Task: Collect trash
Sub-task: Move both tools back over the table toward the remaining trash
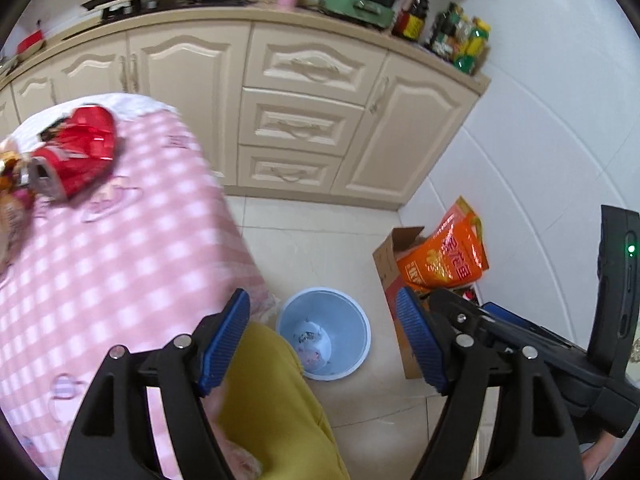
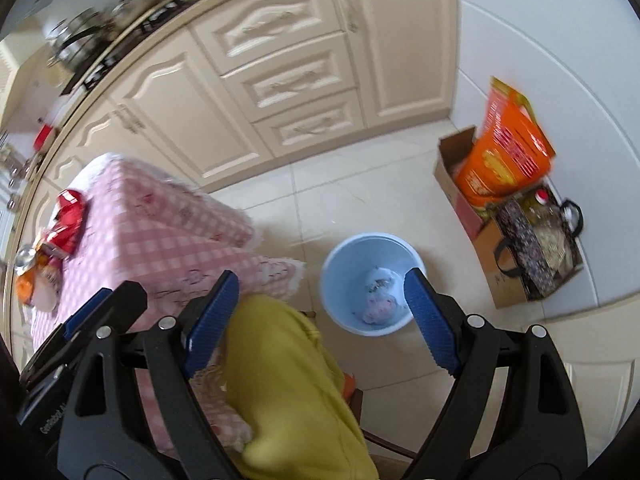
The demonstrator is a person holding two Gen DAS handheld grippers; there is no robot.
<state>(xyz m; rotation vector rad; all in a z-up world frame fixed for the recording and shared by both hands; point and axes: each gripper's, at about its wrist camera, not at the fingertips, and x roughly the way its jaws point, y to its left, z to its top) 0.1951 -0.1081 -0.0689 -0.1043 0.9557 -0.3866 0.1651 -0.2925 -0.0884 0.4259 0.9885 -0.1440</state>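
Note:
A light blue trash bin (image 1: 324, 332) stands on the floor by the table corner, with a few scraps at its bottom; it also shows in the right wrist view (image 2: 372, 284). A crushed red can (image 1: 74, 160) and snack wrappers (image 1: 10, 184) lie at the far left of the pink checked table (image 1: 120, 260); the can shows in the right wrist view (image 2: 68, 224) too. My left gripper (image 1: 322, 344) is open and empty, held above the bin. My right gripper (image 2: 322, 322) is open and empty, also above the bin.
A cardboard box (image 2: 500, 236) with an orange bag (image 2: 504, 152) and a dark patterned bag (image 2: 532, 248) stands against the white wall at right. Cream kitchen cabinets (image 1: 304, 120) run along the back. The person's yellow-clad leg (image 2: 288, 380) is below the grippers.

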